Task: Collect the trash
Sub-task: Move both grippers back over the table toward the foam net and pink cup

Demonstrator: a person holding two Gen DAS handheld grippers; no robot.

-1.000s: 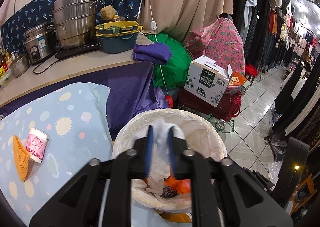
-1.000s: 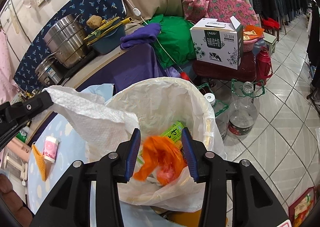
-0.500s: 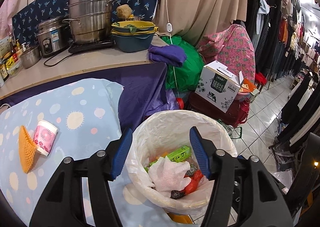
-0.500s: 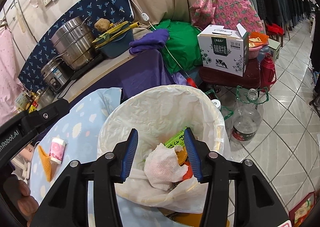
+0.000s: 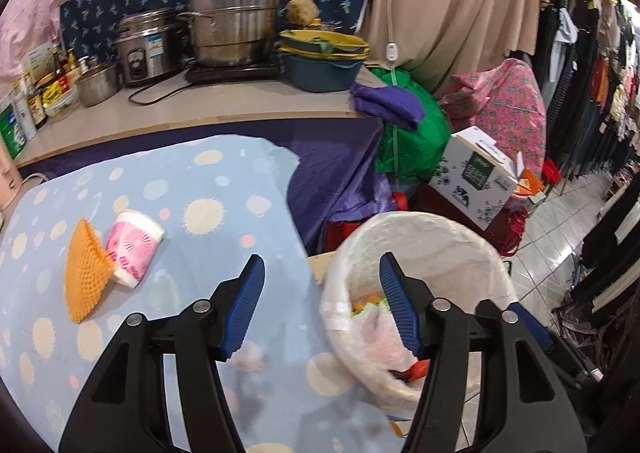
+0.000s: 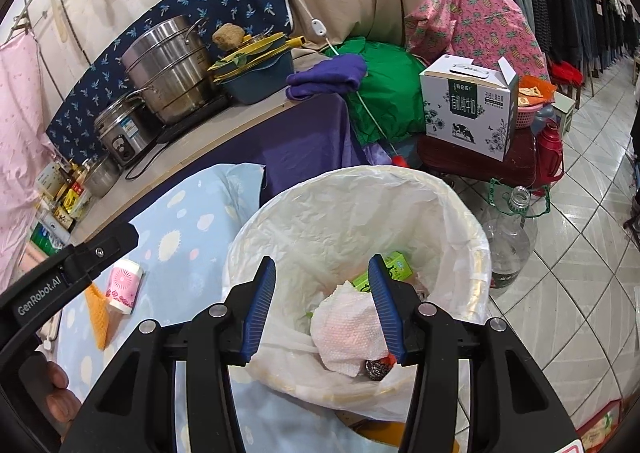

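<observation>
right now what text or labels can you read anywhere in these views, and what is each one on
"GenRobot.AI": white lettering on the black body of the left gripper, seen in the right wrist view.
Milk carton box: large dark Chinese characters above a cow drawing, too blurred to quote.
Rice cooker: blue-and-white sticker, unreadable.
Condiment bottles: labels too small to read.
Green packet in the lined trash bin: print unreadable.
</observation>
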